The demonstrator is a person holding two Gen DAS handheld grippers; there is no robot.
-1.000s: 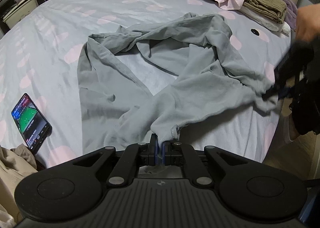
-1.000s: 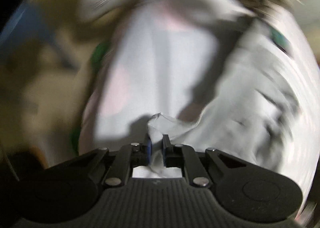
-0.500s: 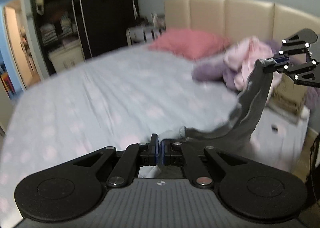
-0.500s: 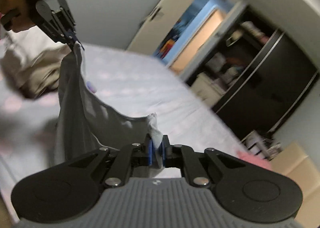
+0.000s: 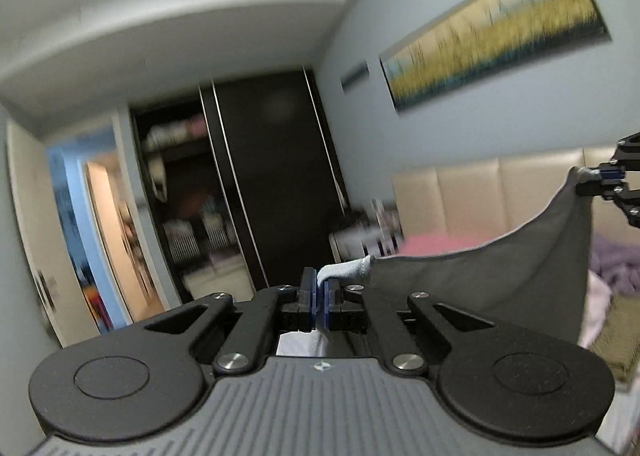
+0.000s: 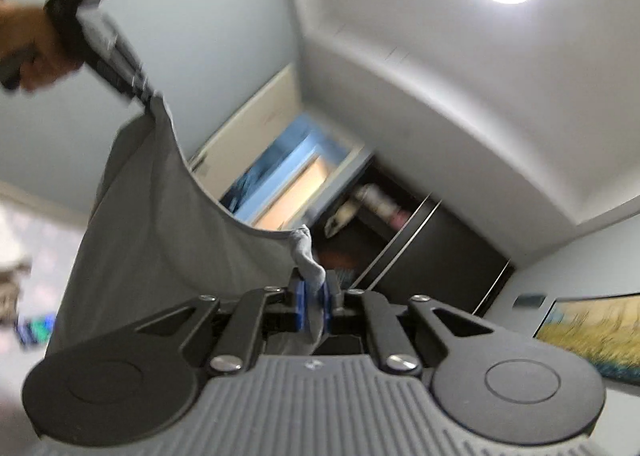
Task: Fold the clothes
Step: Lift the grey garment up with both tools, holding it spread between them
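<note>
While both arms are raised, the left tool [image 5: 319,298] is clenched on one corner of the grey garment [image 5: 500,276], and the right tool [image 6: 313,306] pinches the other; the cloth hangs stretched between them above the bed.

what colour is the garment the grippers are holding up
Plain grey garment, clearest in the right wrist view.

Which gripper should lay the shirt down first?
Hard to pick: the left gripper and right gripper each pinch a corner of the grey shirt, which hangs between them. Probably both should lower it together.
</note>
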